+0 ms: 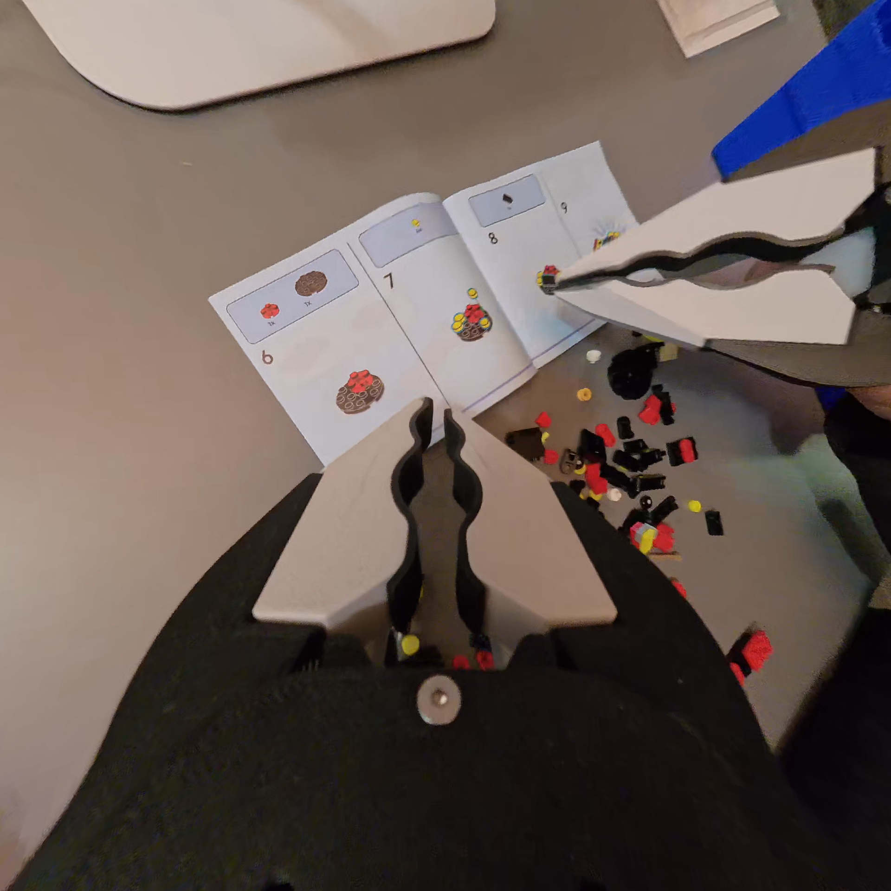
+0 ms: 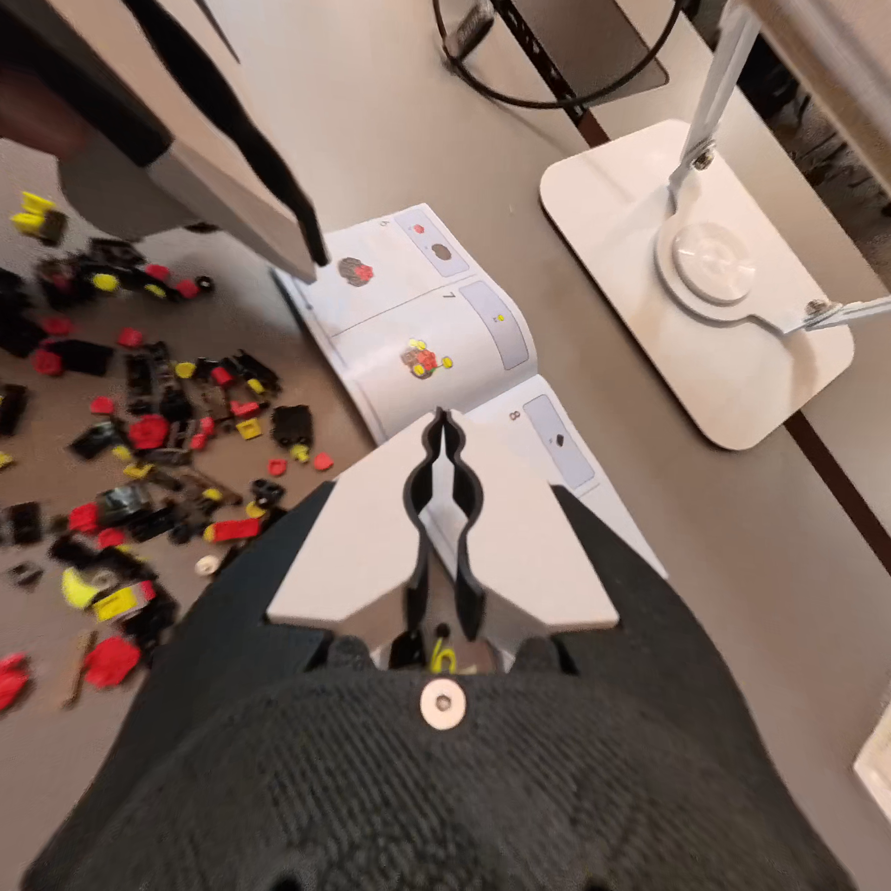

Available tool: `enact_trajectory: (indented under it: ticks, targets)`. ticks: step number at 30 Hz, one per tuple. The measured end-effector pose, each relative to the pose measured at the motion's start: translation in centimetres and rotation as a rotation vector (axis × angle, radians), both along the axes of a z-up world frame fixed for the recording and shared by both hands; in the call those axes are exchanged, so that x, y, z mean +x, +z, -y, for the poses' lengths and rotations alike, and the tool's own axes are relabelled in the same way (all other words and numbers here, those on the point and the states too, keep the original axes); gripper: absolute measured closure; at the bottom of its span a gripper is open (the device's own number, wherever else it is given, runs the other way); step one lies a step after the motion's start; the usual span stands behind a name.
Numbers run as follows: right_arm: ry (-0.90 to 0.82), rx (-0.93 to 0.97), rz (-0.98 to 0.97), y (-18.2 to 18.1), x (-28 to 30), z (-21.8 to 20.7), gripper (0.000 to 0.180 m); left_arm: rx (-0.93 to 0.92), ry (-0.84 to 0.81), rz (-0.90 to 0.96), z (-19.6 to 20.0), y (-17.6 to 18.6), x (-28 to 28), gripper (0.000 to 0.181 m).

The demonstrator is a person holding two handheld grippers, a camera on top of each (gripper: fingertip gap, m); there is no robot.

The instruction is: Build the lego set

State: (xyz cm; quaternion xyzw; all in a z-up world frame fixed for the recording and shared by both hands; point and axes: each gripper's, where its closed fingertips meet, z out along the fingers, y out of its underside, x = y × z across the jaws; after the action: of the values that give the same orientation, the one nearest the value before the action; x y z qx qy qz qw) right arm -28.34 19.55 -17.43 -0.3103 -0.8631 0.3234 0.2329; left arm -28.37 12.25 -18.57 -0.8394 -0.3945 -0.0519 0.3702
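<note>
An open instruction booklet (image 1: 308,385) lies on the grey table, and it also shows in the right wrist view (image 2: 400,313). Loose red, black and yellow lego pieces (image 1: 627,458) are scattered to its right, and they fill the left of the right wrist view (image 2: 144,434). My left gripper (image 1: 437,408) hovers over the booklet's near edge, jaws a narrow gap apart and empty. It shows at the upper left of the right wrist view (image 2: 318,258). My right gripper (image 2: 441,413) is shut over the booklet's right-hand page, with nothing visible between its tips. It also shows in the left wrist view (image 1: 552,285).
A white lamp base (image 2: 699,289) with its arm stands beyond the booklet and shows at the top of the left wrist view (image 1: 241,43). A black cable (image 2: 482,82) loops farther back. A sheet of paper (image 1: 713,24) lies at the far right. A dark seam (image 2: 843,482) runs across the table.
</note>
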Motion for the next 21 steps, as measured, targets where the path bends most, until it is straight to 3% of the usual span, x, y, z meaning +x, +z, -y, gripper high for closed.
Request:
enact_trajectory:
  ticks: [1, 4, 7, 11, 13, 16, 21]
  targets:
    - [-0.007, -0.023, -0.003, 0.6, 0.8, 0.0, 0.18, 0.008, 0.01, -0.022, 0.2, 0.6, 0.0, 0.178]
    - [-0.013, -0.162, -0.017, 2.6, 4.1, 0.6, 0.18, 0.077, 0.036, -0.091, 0.6, 2.1, 0.8, 0.18]
    - [0.014, -0.363, -0.041, 4.9, 9.0, 2.2, 0.18, 0.245, 0.011, -0.034, 0.4, 4.0, 5.7, 0.181]
    - [-0.021, -0.372, -0.136, 5.1, 14.6, 1.3, 0.18, 0.505, -0.035, -0.117, 0.7, 6.7, 14.1, 0.181]
    - [-0.004, -0.329, -0.194, 4.9, 16.7, 0.9, 0.18, 0.455, -0.015, -0.159, 1.6, 5.2, 16.6, 0.181]
    - [0.001, -0.28, -0.25, 4.9, 17.4, 1.0, 0.18, 0.43, -0.128, -0.108, 0.9, 4.3, 19.5, 0.181]
    - [-0.042, -0.323, -0.178, 4.3, 17.3, 1.5, 0.169, 0.281, -0.11, -0.094, 1.5, 1.7, 19.0, 0.181]
